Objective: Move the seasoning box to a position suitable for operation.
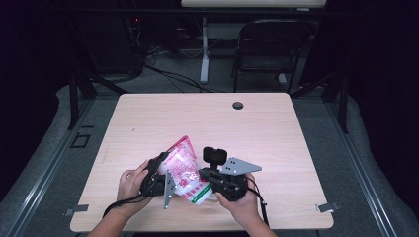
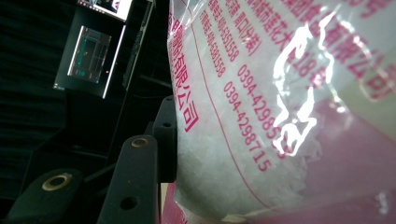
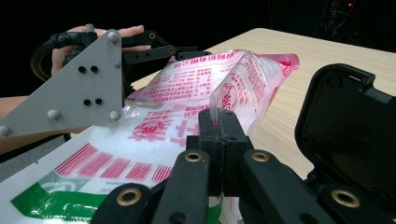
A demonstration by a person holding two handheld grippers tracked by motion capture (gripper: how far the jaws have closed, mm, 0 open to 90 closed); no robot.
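Right gripper [image 3: 218, 122]: nearest the lens, jaws closed flat on a thin fold of film at the near end of the plastic bag [image 3: 187, 100], which is held just above the near part of the table [image 1: 276, 123], between both hands. Left gripper [image 1: 157, 174]: jaws part-closed and pressed on the bag's bulging side, where white granules are seen through the film. Risk noted: if the grippers are drawn apart, the film may be torn or slip from the pinch, and granules may be spilled over the table.
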